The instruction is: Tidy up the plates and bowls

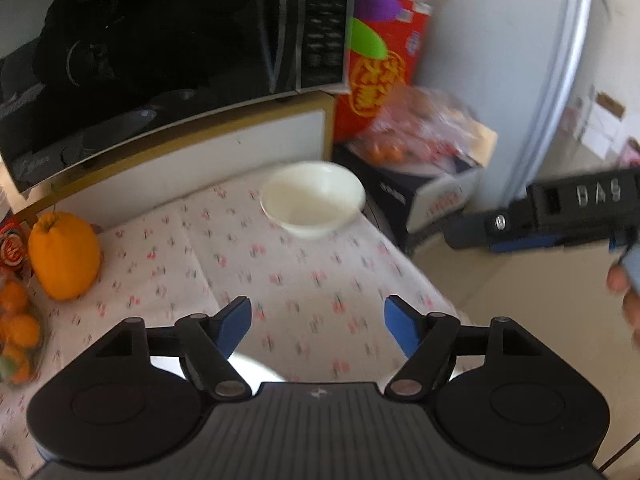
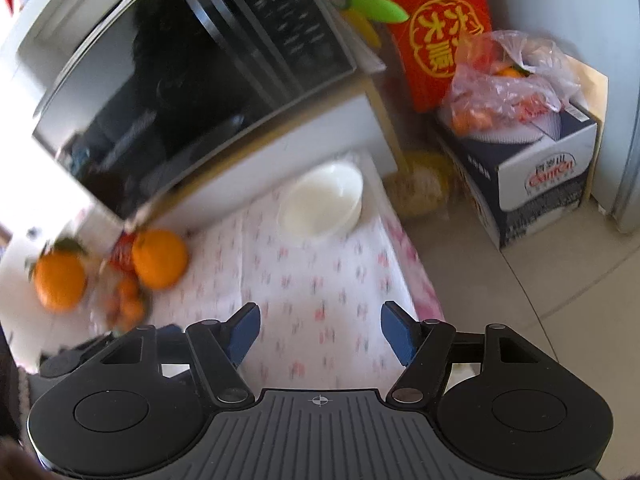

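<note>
A white bowl (image 1: 314, 200) (image 2: 322, 204) stands empty and upright at the far right corner of the flower-print tablecloth (image 1: 280, 272) (image 2: 320, 288), close to the table's edge. My left gripper (image 1: 318, 320) is open over the cloth, short of the bowl, with nothing between its blue pads. My right gripper (image 2: 320, 328) is open too, over the cloth near the table's right edge, also empty. A white curved surface (image 1: 250, 366) shows under the left gripper's linkage, mostly hidden. The right gripper's black housing (image 1: 580, 204) appears at the right of the left wrist view.
A black microwave (image 1: 160, 40) (image 2: 192, 80) sits on a shelf behind the table. Oranges (image 1: 64, 256) (image 2: 160, 258) lie at the left. Right of the table are a red box (image 2: 440, 28), a carton (image 2: 540, 168) bearing a bag of oranges, and tiled floor (image 2: 540, 300).
</note>
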Demonstrator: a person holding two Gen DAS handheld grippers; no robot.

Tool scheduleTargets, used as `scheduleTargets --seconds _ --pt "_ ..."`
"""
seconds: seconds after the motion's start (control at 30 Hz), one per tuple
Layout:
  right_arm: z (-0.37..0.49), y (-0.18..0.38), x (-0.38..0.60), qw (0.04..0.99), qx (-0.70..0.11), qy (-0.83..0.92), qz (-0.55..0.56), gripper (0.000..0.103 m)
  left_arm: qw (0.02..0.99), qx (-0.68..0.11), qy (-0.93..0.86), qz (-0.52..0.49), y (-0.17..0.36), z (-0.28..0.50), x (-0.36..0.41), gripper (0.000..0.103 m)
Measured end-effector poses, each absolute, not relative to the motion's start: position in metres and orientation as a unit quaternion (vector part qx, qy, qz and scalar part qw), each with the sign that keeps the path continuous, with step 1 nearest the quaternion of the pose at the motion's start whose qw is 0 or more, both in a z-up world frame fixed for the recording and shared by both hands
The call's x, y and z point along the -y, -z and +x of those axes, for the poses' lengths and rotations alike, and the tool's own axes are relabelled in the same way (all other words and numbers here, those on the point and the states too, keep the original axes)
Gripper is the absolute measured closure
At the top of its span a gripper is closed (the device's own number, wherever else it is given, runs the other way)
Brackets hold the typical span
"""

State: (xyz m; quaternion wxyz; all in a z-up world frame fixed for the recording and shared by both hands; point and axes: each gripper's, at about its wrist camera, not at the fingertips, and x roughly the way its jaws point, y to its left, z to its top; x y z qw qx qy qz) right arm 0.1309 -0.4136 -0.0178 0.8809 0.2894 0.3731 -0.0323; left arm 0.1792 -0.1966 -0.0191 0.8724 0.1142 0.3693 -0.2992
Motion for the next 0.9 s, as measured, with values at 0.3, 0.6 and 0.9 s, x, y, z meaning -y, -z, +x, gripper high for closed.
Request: scheduleTargets --seconds 0.3,0.6,0.9 --pt "0.197 0.068 0.444 0.852 -0.358 0.044 0.380 0.045 0.879 -0.386 0.275 0.060 0.047 0.274 0.219 0.050" --pt "0.230 0.095 0.454 0.834 -0.337 0.049 0.435 0.076 0.869 -0.416 0.267 -0.015 0.079 0.314 0.222 0.072" --pt "0.229 0.097 0.452 0.831 -0.339 0.054 0.438 0.096 0.864 -0.423 0.270 -0.040 0.074 0.312 0.215 0.093"
